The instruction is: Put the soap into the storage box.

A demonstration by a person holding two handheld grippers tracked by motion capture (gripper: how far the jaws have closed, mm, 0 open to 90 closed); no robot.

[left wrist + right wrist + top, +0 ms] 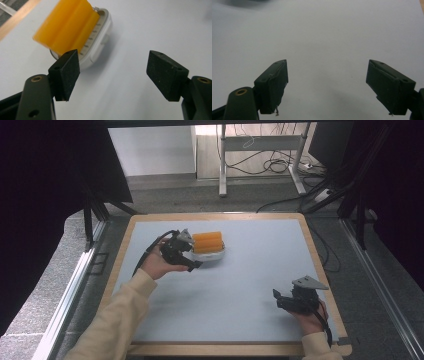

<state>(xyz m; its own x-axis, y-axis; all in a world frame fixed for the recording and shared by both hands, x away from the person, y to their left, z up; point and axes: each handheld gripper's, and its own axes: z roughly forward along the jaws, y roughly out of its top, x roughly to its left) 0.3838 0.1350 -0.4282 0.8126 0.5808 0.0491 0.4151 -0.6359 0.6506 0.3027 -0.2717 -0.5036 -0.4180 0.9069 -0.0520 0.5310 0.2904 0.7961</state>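
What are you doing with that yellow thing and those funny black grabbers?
A person sits at a table with tongs in each hand. The left tongs are open, right next to a white holder with orange-yellow rolls in it, but they grip nothing. The right tongs are open too, over bare table near the person's right corner, far from the holder.

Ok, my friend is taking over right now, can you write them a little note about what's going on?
Left gripper: open, nothing held, right beside the white holder with orange blocks, not touching.
Right gripper: open, nothing held, above bare table at the near right.
Things: the orange blocks stand in the holder, left of the table's middle.
Done: nothing grasped so far.
Left: probably close the left gripper on the holder or the blocks.
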